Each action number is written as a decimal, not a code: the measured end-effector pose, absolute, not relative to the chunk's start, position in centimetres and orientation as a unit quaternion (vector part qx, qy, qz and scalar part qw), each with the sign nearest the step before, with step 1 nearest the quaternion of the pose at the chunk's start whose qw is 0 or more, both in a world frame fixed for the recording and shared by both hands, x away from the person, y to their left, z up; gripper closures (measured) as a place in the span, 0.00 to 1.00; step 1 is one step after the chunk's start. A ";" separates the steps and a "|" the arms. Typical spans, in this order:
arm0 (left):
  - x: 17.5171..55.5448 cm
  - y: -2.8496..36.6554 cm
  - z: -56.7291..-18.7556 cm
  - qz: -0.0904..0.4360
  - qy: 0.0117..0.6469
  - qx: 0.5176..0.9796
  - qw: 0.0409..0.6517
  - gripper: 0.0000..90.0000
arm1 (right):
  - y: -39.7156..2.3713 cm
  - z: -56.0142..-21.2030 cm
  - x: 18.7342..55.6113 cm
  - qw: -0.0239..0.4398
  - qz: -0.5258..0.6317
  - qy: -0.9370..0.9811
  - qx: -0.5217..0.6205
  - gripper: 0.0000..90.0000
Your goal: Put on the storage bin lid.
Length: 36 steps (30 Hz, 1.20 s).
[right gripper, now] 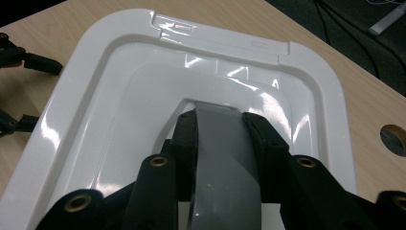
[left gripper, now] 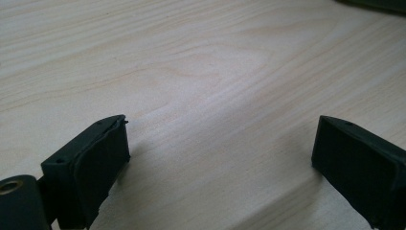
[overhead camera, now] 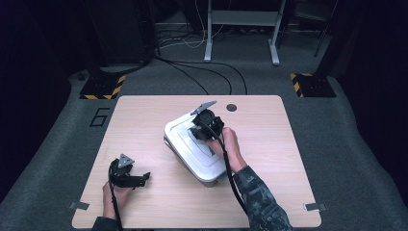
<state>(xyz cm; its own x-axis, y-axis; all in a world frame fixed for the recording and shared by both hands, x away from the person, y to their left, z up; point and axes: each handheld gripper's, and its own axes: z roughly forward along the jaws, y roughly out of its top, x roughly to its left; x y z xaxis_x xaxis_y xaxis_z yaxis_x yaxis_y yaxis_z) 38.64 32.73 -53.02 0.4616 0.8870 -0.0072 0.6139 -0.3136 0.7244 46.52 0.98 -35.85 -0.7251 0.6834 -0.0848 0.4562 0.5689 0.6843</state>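
gripping one grey handle (right gripper: 222, 158) on one white lid (right gripper: 95, 96), right tool (right gripper: 221, 125); left tool (left gripper: 220, 153) wide apart.

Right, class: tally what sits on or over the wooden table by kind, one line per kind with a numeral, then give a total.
Black two-jaw grippers: 2, the left gripper open over bare wood and the right gripper shut on the grey handle.
White lidded plastic bins: 1, the white bin with that handle on its lid.
Total: 3
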 end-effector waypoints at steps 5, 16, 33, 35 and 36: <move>38.6 32.7 -53.0 0.202 0.478 0.785 0.339 0.06 | 1.6 -36.2 46.5 0.180 0.314 0.874 0.324 0.75; 38.7 32.7 -53.1 0.204 0.477 0.785 0.340 0.06 | 2.0 -37.0 47.2 0.180 0.303 0.878 0.324 0.75; 38.7 32.7 -53.0 0.202 0.475 0.786 0.339 0.06 | 0.9 -35.8 47.2 0.168 0.324 0.877 0.313 0.65; 38.7 32.7 -53.0 0.202 0.475 0.786 0.339 0.06 | 0.8 -35.8 47.2 0.167 0.322 0.877 0.317 0.56; 38.7 32.7 -53.0 0.202 0.475 0.786 0.339 0.06 | 0.8 -35.7 47.3 0.166 0.321 0.877 0.317 0.55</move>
<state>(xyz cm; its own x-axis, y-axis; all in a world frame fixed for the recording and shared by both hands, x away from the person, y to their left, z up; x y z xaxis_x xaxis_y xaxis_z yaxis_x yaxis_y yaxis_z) 38.72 32.72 -53.02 0.4661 0.8847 -0.0040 0.6104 -0.3183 0.7253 47.28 0.83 -35.74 -0.7436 0.6628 -0.0879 0.4494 0.5928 0.6683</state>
